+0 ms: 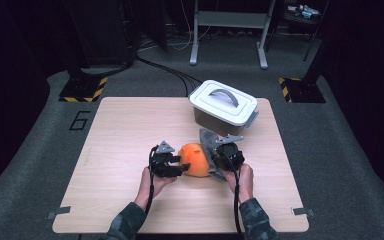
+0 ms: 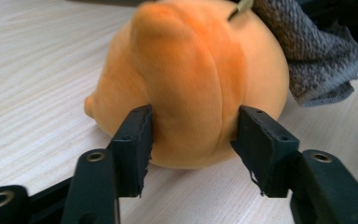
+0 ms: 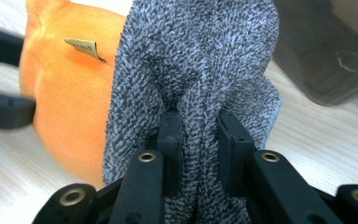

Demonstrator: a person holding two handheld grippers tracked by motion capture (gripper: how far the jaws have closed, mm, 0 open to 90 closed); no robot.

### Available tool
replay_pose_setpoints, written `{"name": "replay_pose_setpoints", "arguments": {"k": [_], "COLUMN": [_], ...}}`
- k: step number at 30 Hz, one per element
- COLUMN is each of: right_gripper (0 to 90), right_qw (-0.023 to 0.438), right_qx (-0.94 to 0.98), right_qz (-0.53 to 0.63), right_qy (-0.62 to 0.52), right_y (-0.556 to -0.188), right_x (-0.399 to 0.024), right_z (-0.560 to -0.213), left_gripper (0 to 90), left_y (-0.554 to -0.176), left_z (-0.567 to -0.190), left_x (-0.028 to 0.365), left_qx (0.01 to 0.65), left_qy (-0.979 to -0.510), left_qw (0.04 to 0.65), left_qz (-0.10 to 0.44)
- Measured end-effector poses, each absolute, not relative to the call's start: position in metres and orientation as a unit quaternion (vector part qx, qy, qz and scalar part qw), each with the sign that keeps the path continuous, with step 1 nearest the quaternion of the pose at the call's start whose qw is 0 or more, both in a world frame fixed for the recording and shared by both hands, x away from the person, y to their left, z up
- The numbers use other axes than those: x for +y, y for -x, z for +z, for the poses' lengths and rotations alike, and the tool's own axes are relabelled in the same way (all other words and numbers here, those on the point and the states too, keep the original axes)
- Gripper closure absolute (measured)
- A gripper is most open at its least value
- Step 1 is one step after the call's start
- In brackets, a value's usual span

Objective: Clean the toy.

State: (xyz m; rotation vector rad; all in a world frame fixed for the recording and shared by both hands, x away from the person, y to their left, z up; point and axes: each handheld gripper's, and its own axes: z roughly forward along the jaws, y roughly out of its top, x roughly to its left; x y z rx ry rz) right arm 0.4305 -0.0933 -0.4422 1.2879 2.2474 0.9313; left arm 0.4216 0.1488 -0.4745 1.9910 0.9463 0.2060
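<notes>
Standing on grey carpet in a dark room, the pale wooden worktop (image 1: 130, 130) carries a lidded white box (image 1: 223, 106) at its far edge. An orange plush toy (image 2: 191, 88) lies near the middle. The left gripper (image 2: 193, 144) has its fingers (image 2: 133, 144) half spread on either side of the toy, perhaps just brushing it. The right gripper (image 3: 198, 135) pinches a grey knitted cloth (image 3: 200, 60) draped against the toy.
</notes>
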Motion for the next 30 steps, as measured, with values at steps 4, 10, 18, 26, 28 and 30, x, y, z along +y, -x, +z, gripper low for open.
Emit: {"name": "replay_pose_setpoints", "arguments": {"k": [4,10,18,26,28,30], "right_gripper": [73.1,72.9,73.2,73.3,73.2,73.2], "right_qw": [0.191,0.206,0.213,0.224,0.224,0.222], "right_qx": [0.798,0.793,0.826,0.814,0.807,0.799], "right_qz": [0.335,0.354,0.352,0.339,0.338,0.331], "right_qy": [-0.462,-0.452,-0.385,-0.414,-0.428,-0.45], "right_y": [-0.432,-0.423,-0.413,-0.42,-0.424,-0.427], "right_x": [-0.094,-0.091,-0.04,-0.055,-0.069,-0.081], "right_z": [-0.443,-0.424,-0.412,-0.422,-0.425,-0.43], "left_gripper": [64.7,73.9,78.6,81.3,81.3,81.3], "left_y": [-0.425,-0.425,-0.424,-0.425,-0.425,-0.425], "left_z": [-0.478,-0.479,-0.48,-0.482,-0.483,-0.483], "left_x": [0.148,0.15,0.149,0.148,0.149,0.149], "left_qx": [0.387,0.395,0.409,0.407,0.41,0.411], "left_qy": [-0.797,-0.79,-0.787,-0.783,-0.78,-0.779], "left_qw": [0.456,0.462,0.453,0.462,0.466,0.466], "left_qz": [0.081,0.079,0.09,0.089,0.083,0.085]}}
